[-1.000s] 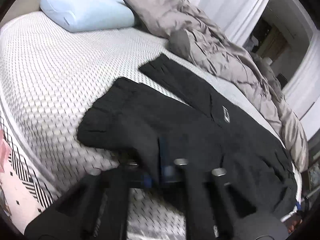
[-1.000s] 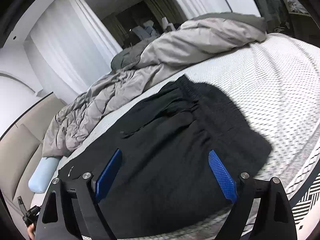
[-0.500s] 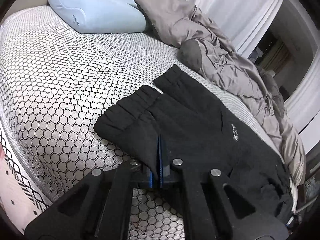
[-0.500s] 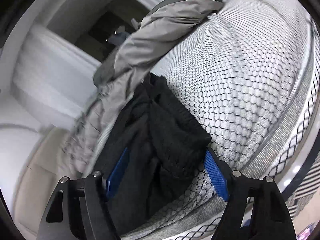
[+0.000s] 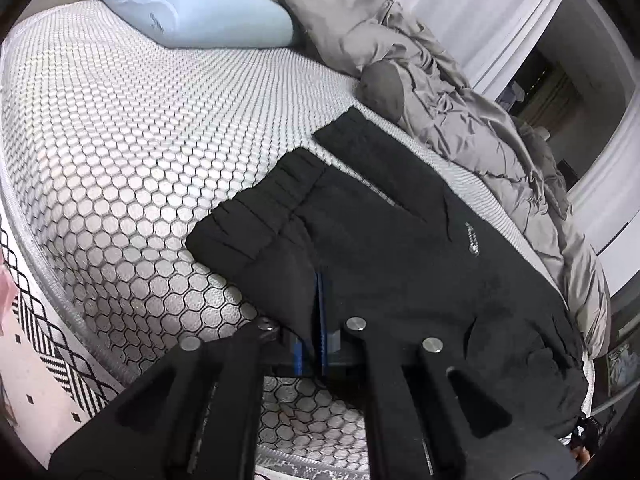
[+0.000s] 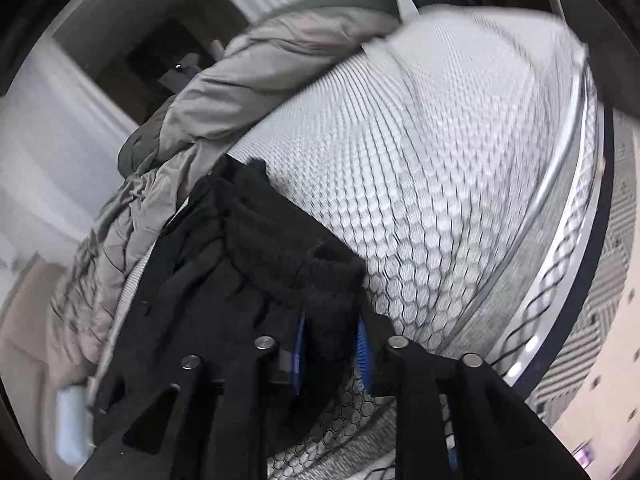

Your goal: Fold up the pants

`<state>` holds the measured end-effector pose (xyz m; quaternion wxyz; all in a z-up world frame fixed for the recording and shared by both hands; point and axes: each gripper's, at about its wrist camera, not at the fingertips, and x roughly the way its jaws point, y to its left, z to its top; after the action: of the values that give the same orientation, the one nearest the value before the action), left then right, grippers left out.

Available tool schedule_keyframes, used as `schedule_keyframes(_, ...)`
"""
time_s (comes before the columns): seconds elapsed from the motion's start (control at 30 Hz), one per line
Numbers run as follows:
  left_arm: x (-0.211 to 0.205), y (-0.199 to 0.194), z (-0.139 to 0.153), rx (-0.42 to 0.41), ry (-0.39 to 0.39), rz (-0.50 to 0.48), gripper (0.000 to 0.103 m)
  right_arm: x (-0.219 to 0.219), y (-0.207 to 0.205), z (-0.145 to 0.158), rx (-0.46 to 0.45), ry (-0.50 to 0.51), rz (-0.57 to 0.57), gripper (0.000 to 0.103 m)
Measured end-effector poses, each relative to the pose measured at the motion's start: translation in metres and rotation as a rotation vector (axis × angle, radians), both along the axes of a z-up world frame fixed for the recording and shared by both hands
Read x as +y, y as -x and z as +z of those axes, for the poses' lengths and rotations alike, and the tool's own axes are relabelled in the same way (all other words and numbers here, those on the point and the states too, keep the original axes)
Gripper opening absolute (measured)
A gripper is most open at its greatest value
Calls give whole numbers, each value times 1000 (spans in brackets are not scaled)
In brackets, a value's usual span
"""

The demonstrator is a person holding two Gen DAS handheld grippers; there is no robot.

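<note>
Black pants (image 5: 400,248) near bed (image 5: 120,140) front edge, legs not yet folded over. Left gripper (image 5: 318,312) clamped on leg hem; right gripper (image 6: 332,340) jaws closing around bunched waistband corner. All folds remain.

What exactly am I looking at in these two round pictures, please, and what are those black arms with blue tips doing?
A person holds a two-finger gripper in each hand, with a fisheye camera on each looking along its fingers. The left gripper is shut on the near edge of the black fleece pants, which lie on the white honeycomb-patterned mattress. In the other picture the right gripper is closing, with a bunched cuff of the pants between its blue pads. Behind lie a rumpled grey duvet and a pale blue pillow.
</note>
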<state>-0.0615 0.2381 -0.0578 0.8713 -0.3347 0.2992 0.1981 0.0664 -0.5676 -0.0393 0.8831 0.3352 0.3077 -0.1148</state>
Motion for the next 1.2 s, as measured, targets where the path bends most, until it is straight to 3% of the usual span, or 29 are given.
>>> schedule_keyframes(0.13, -1, 6, 1, -8, 3, 10, 7, 0, 14, 11, -74, -14, 10, 48)
schedule_keyframes(0.17, -1, 5, 0, 0, 6, 13, 7, -3, 13, 9, -60, -17, 13, 48)
schedule_keyframes(0.23, 0, 4, -1, 18, 0, 32, 7, -7, 11, 4, -24, -13, 11, 38)
schedule_keyframes(0.3, 0, 4, 0, 35, -22, 50, 8, -9, 14, 9, -23, 11, -15, 37)
schedule_keyframes(0.37, 0, 3, -1, 62, -52, 58, 8, -7, 24, 23, -33, 124, -51, 37)
schedule_keyframes(0.43, -2, 1, 1, 62, -61, 55, 8, -3, 29, 30, -49, 174, -64, 39)
schedule_keyframes(0.5, -4, -2, 2, 50, -55, 45, 8, -6, 27, 24, -50, 96, -23, 46)
schedule_keyframes(0.63, -1, -5, -1, 36, -10, 39, 8, -17, 13, -8, -37, -146, 38, 46)
schedule_keyframes(0.67, -1, -4, -1, 26, -4, 41, 8, -15, 12, -9, -51, -154, 39, 45)
schedule_keyframes(0.73, -2, 2, 5, -13, -13, 31, 5, -9, 12, -1, -59, -95, 43, 29)
schedule_keyframes(0.77, -2, 6, 9, -34, -24, 27, 3, -3, 13, 7, -77, -44, 50, 15)
schedule_keyframes(0.87, -6, 20, 22, -95, -72, 8, 3, 8, 30, 40, -201, 64, 72, 11)
schedule_keyframes(0.93, -1, 16, 13, -56, -48, 9, 3, 6, 37, 46, -216, 80, 61, 11)
schedule_keyframes(1.0, 8, 9, -2, -21, 34, 7, 3, -3, 29, 31, -139, 30, 56, 11)
schedule_keyframes(1.07, 15, 10, -6, -36, 80, 11, 3, -17, 22, 5, -66, -110, 50, 12)
schedule_keyframes(1.13, 16, 10, -5, -54, 89, 22, 2, -26, 22, -9, -83, -219, 53, 12)
schedule_keyframes(1.2, 16, 10, -6, -43, 75, 28, 2, -28, 24, -8, -114, -226, 61, 12)
